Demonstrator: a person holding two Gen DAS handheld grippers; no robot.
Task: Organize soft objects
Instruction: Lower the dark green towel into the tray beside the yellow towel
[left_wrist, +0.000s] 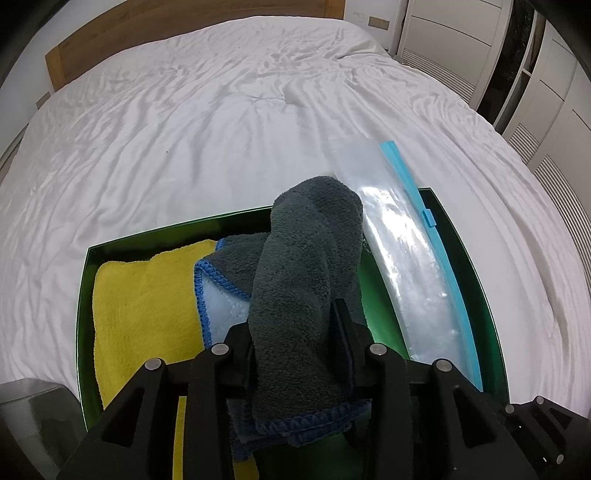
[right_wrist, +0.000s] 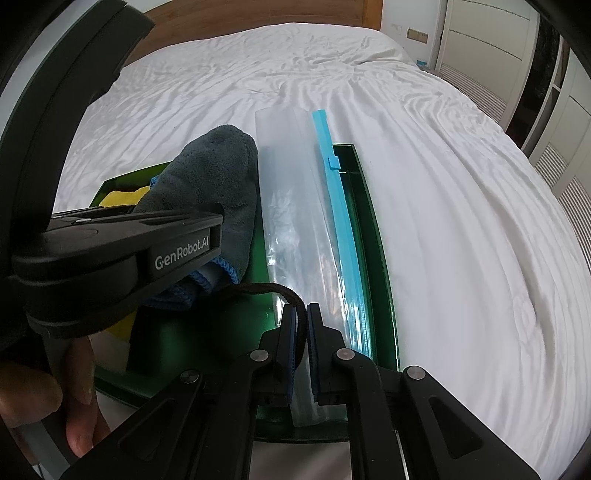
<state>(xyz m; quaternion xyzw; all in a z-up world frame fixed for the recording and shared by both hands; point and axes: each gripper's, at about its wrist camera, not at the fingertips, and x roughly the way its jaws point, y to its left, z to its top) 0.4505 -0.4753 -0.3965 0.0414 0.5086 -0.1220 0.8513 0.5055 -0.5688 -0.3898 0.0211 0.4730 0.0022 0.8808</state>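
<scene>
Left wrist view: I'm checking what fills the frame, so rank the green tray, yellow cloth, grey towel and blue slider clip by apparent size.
1. green tray
2. grey towel, though it is nearest the camera, so this rank over the cloth is unsure
3. yellow cloth, partly hidden
4. blue slider clip

A home bedroom: white-sheeted bed (left_wrist: 221, 122), wooden headboard (left_wrist: 110, 33), louvered wardrobe doors (left_wrist: 546, 122).
</scene>
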